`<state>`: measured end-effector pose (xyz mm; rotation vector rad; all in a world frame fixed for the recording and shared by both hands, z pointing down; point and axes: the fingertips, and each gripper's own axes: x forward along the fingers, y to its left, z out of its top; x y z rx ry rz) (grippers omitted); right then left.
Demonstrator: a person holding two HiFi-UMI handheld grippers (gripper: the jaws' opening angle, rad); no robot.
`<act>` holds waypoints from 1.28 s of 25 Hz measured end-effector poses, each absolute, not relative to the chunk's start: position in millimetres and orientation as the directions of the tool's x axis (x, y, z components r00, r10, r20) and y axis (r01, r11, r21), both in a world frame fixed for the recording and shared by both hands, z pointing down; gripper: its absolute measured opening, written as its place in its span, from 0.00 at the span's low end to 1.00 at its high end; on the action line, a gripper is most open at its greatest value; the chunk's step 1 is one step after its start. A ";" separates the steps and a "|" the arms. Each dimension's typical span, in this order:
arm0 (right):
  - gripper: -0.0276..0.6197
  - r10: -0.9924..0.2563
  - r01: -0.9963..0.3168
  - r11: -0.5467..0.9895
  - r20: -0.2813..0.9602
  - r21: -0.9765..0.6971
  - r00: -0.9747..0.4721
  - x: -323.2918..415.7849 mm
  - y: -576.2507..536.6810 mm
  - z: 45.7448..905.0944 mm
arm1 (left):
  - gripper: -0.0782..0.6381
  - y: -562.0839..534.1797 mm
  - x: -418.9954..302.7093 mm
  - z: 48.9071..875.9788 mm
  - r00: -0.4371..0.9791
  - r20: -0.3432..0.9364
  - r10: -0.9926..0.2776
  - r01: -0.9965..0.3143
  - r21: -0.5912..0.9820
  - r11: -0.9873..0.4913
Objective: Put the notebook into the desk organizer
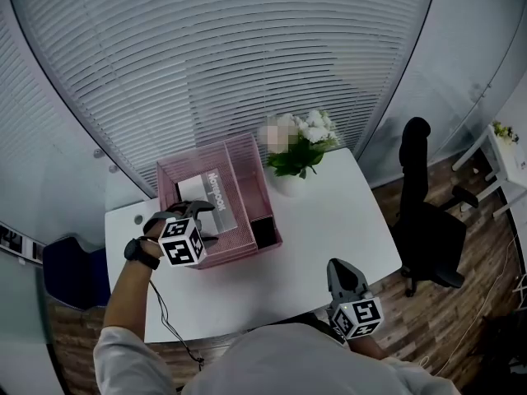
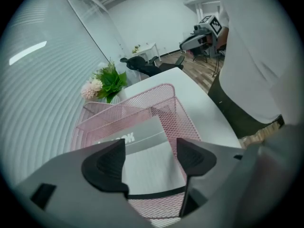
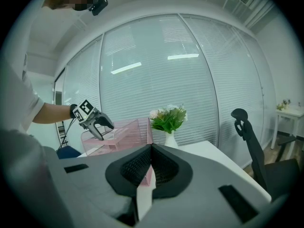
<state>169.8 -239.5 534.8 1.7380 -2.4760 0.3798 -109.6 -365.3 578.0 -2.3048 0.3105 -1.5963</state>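
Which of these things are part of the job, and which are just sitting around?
Part of the job: grey-and-white notebook, lying in the pink wire-mesh desk organizer; open left gripper above it.
Just there: white vase of flowers and green leaves; black office chair; shut right gripper.

The left arm (image 1: 123, 290) extends forward on the left side. The left gripper (image 2: 152, 152) points far and downward, its jaws wide apart and the pads pressing on nothing. The right gripper (image 3: 151, 151) is held near the body on the right, its jaws closed together and empty.
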 end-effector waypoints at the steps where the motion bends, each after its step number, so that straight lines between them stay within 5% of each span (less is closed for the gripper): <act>1: 0.06 -0.912 -0.935 0.321 0.217 -0.150 -0.348 169.7 -239.5 534.9 | 0.60 -362.0 -109.0 577.9 0.352 0.874 -0.336 0.004 -0.360 -0.933; 10: 0.06 -0.908 -0.929 0.337 0.208 -0.153 -0.364 167.7 -241.1 531.4 | 0.60 -354.9 -102.9 563.3 0.393 0.845 -0.362 -0.048 -0.374 -0.926; 18: 0.06 -0.896 -0.912 0.389 0.175 -0.134 -0.408 157.1 -249.5 514.5 | 0.60 -339.7 -103.6 525.8 0.506 0.699 -0.505 -0.296 -0.409 -0.863; 32: 0.06 -0.849 -0.856 0.509 0.115 -0.086 -0.516 115.0 -256.6 478.1 | 0.19 -268.5 -140.4 474.6 0.446 0.369 -0.815 -0.782 -0.283 -0.556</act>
